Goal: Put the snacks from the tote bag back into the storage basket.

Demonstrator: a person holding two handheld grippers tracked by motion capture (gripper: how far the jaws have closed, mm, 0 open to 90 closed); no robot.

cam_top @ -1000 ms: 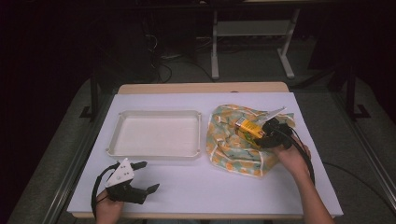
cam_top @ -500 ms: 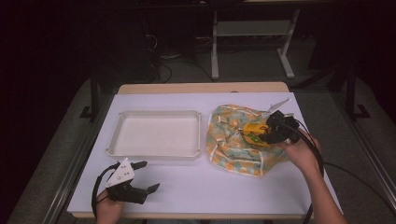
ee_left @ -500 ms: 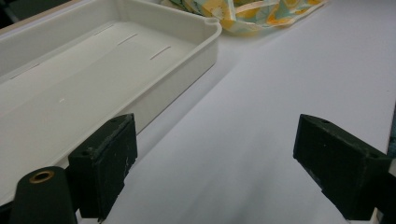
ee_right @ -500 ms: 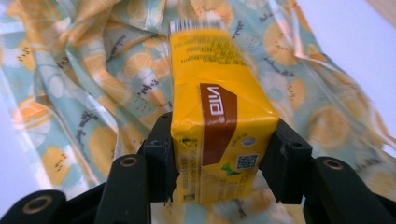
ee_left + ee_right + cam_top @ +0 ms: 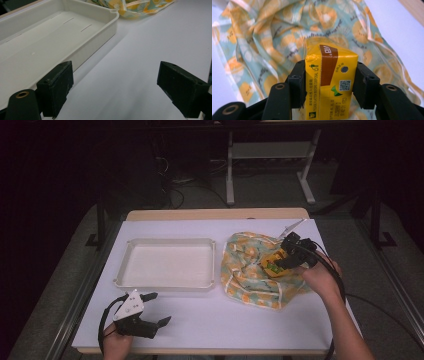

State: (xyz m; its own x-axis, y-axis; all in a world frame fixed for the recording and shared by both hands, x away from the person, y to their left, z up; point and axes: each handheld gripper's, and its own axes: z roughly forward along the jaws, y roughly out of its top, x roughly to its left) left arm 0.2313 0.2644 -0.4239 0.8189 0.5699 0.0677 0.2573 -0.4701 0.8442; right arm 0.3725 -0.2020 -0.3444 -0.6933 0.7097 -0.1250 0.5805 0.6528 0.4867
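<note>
While the right hand-held gripper (image 5: 329, 82) holds the yellow drink carton (image 5: 329, 85) just above the patterned cloth bag (image 5: 252, 270), the main risk I see is a slip. The jaws press only on the two narrow sides of the carton, and such a soft box can bend or turn between the pads if the hand tilts quickly. In that case it may fall back on the bag, or hit the rim of the white tray (image 5: 167, 285), which lies just beside the bag on the desk (image 5: 240, 330), if that is where it should go. A fold of the cloth could perhaps also catch a carton corner.

The right jaws are closed firmly on the carton, one pad on each side. The left hand-held gripper (image 5: 152, 310) rests near the front edge of the desk, jaws wide apart, with nothing between them.
</note>
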